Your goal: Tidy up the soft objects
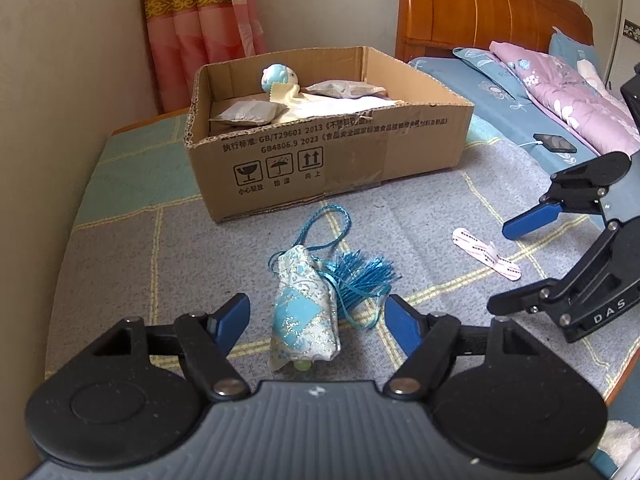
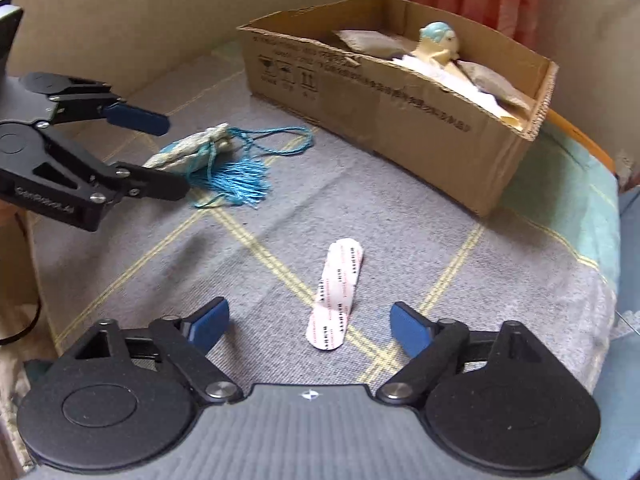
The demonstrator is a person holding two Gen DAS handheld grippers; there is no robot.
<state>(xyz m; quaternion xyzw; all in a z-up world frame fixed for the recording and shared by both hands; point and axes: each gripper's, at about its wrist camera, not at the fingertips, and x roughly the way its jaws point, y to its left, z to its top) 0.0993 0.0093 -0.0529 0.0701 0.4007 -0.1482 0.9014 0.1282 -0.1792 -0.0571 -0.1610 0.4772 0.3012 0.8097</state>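
While the left gripper (image 1: 318, 316) stands with its jaws wide, the blue-and-white brocade pouch with a blue tassel (image 1: 306, 308) lies on the grey checked blanket (image 1: 160, 264) between its fingers, untouched. The right gripper (image 2: 310, 324) also gapes, straddling the flat pink-and-white printed strip (image 2: 336, 294), clear of both pads. Beyond both sits the open brown cardboard box (image 1: 320, 160).

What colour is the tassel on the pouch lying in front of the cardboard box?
Bright turquoise blue, matching its cord; the tassel shows best in the right wrist view.

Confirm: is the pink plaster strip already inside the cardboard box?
No, the plaster strip lies on the blanket, outside the cardboard box.
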